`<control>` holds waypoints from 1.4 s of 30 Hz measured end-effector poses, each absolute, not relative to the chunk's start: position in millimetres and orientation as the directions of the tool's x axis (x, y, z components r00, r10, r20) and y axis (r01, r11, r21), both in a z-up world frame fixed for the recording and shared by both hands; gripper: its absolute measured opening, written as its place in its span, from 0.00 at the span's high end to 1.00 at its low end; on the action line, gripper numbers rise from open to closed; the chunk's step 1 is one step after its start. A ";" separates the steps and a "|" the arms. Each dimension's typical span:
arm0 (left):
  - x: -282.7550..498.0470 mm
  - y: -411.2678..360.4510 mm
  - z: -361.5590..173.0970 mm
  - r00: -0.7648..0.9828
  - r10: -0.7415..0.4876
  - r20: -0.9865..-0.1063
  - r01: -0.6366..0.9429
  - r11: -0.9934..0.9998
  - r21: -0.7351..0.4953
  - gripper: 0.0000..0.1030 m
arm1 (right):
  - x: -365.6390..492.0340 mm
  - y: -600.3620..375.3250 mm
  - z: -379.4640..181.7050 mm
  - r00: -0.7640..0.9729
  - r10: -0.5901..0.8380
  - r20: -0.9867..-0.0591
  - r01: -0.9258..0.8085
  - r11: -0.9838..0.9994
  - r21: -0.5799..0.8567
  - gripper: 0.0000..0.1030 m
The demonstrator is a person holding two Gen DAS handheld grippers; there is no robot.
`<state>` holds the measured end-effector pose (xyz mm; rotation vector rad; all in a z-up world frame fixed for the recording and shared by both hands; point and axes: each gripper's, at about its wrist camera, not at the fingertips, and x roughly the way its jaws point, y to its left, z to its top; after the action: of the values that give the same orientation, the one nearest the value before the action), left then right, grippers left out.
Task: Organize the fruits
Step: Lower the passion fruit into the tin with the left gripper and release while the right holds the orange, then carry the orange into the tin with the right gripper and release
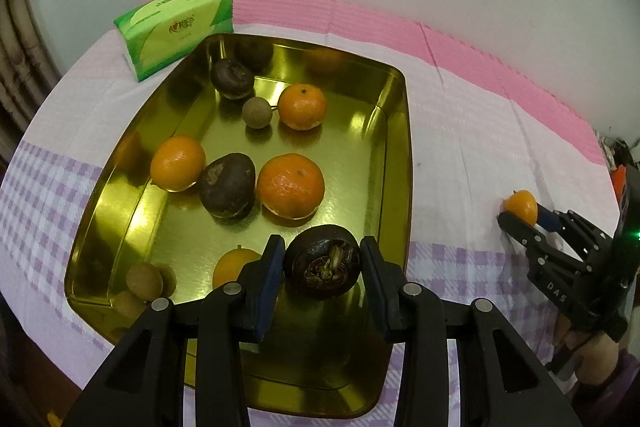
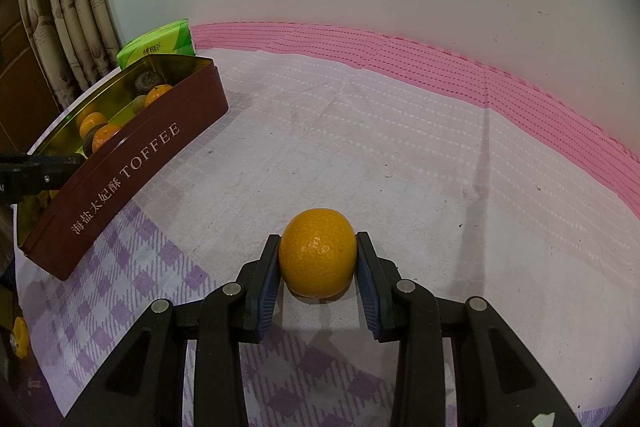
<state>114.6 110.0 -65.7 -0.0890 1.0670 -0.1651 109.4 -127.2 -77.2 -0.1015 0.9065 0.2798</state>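
Observation:
A gold tin tray (image 1: 394, 163) holds several oranges, dark mangosteens and small brown longans. My left gripper (image 1: 322, 263) hovers over the tray's near end, its jaws around a dark mangosteen (image 1: 323, 263) with small gaps at each pad. My right gripper (image 2: 317, 261) is shut on an orange (image 2: 317, 253) that rests on the cloth right of the tray; it also shows in the left wrist view (image 1: 520, 206). The tray's red outer wall (image 2: 132, 163) reads TOFFEE.
A green tissue pack (image 1: 176, 29) lies behind the tray's far left corner. The table is covered by a white, purple-checked and pink-edged cloth (image 2: 360, 131). A white wall stands behind. Curtains (image 2: 68, 7) hang at the left.

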 end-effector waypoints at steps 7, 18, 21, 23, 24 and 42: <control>115.4 108.2 -70.7 0.463 -0.170 -0.870 0.094 0.985 -0.142 0.61 | 109.6 -128.0 -77.4 0.583 0.197 -0.788 -0.282 0.959 0.031 0.68; 114.1 104.3 -71.3 0.469 -0.123 -0.875 0.102 0.991 -0.085 0.61 | 109.6 -127.9 -77.3 0.583 0.196 -0.789 -0.282 0.959 0.030 0.68; 113.3 104.0 -70.2 0.469 -0.114 -0.876 0.101 0.992 -0.075 0.60 | 109.5 -127.6 -77.2 0.583 0.196 -0.789 -0.282 0.959 0.030 0.68; 111.4 104.5 -67.7 0.472 -0.108 -0.875 0.099 0.993 -0.069 0.60 | 109.5 -127.6 -77.2 0.583 0.196 -0.789 -0.282 0.959 0.030 0.68; 110.1 104.7 -66.0 0.470 -0.101 -0.877 0.097 0.993 -0.063 0.58 | 109.4 -127.5 -77.1 0.583 0.196 -0.789 -0.282 0.959 0.030 0.68; 53.0 109.4 -8.4 0.521 0.114 -0.846 -0.042 0.993 0.108 0.20 | 100.9 -125.4 -77.4 0.584 0.183 -0.791 -0.283 0.959 0.013 0.68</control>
<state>53.0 109.4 -8.4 0.0770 1.0182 0.0940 100.9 -125.4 -77.4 -0.1190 0.9074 0.2730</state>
